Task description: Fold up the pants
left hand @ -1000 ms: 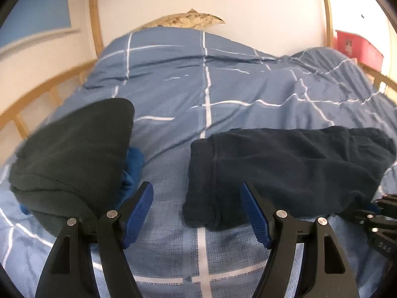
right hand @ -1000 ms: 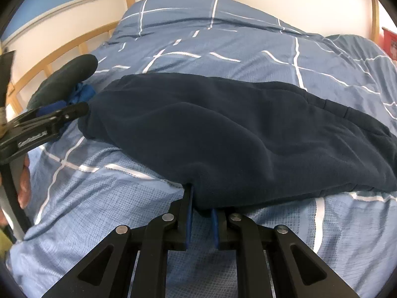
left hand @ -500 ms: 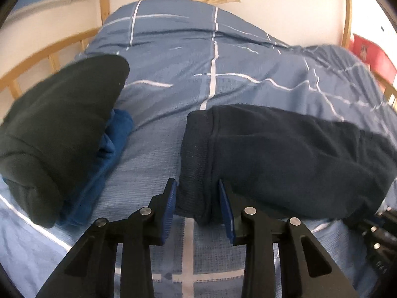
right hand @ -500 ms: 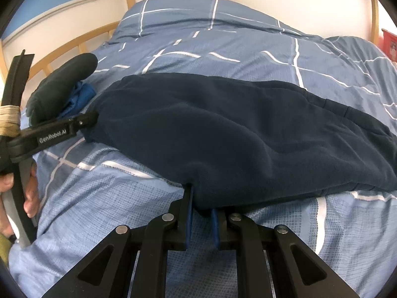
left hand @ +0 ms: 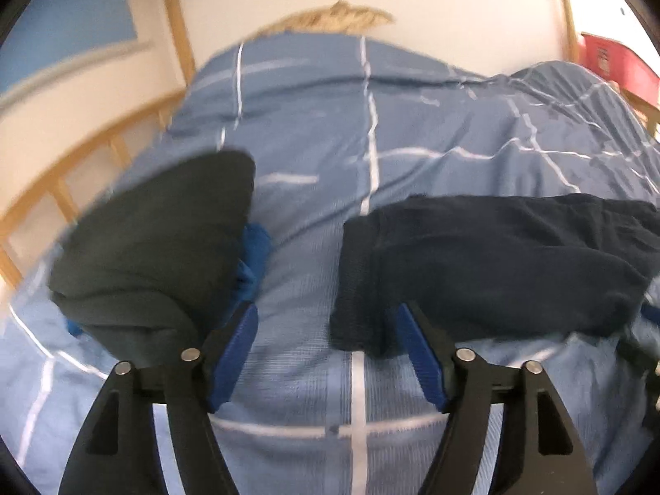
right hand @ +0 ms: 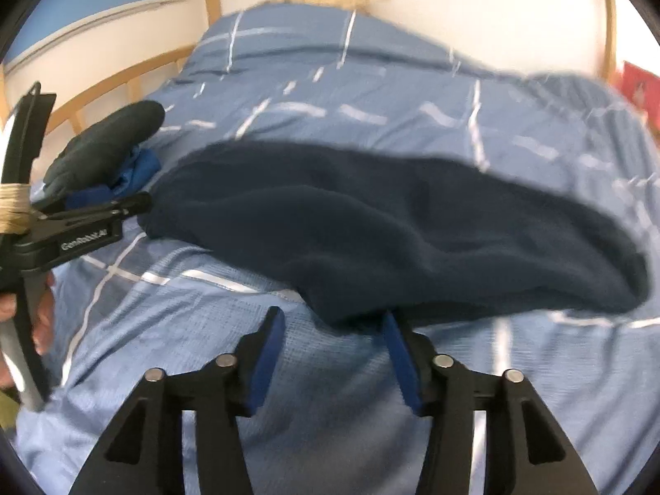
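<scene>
Dark navy pants lie folded lengthwise across the blue duvet. In the left wrist view my left gripper has its jaws opening. The pants' left end sits loosely between the blue pads, which do not press on it. In the right wrist view the pants stretch from left to right. My right gripper is opening at their near edge, and the cloth lies free at the fingertips. The left gripper shows from the side at the pants' left end, with a hand below it.
A folded dark garment rests on a bright blue one to the left of the pants. A wooden bed rail runs along the left side. A red box stands at the far right, and a tan object lies at the wall.
The right gripper was shut on the pants' near edge and has let go. The left gripper closed around the pants' left end, then spread again. Both have drawn back a little.
</scene>
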